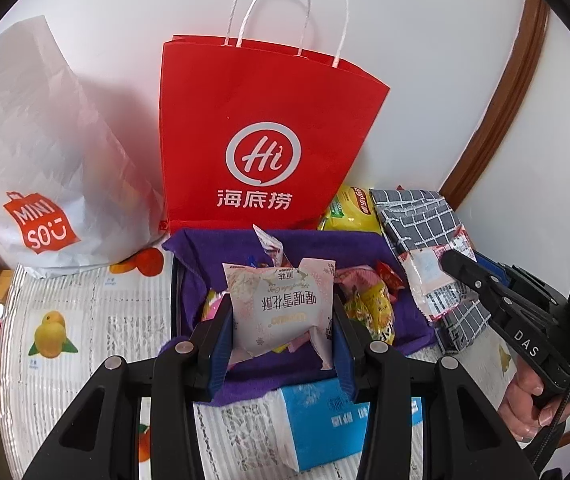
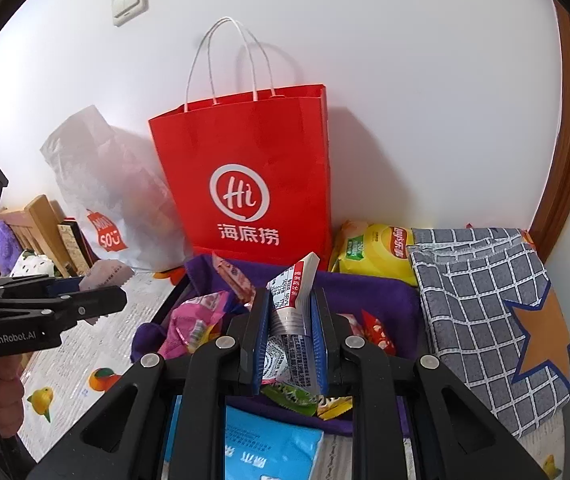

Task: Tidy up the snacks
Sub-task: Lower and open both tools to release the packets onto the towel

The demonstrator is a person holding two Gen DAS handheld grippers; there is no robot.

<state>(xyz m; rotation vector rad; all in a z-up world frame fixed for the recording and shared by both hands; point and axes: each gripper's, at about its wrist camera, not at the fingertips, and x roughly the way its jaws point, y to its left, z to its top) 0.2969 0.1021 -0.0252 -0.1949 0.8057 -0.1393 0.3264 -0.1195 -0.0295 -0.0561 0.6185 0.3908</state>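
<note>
Seemingly midway: left gripper (image 1: 281, 320) clamps a pink snowflake-pastry packet (image 1: 281, 304), right gripper (image 2: 289, 336) pinches a white-and-red sachet (image 2: 291, 304), loose snacks remaining in the purple-lined tray (image 1: 213, 248) at twelve o'clock.

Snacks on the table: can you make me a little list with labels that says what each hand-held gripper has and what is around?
left hand-held gripper: shut on a pale pink snack packet
right hand-held gripper: shut on a red and white snack packet
below both: purple-lined tray with loose snacks
behind the tray: red paper bag, upright against the wall
left of the red bag: white plastic bag
right of the tray: yellow chip bag and grey checked cloth bag
near edge: blue tissue pack
</note>
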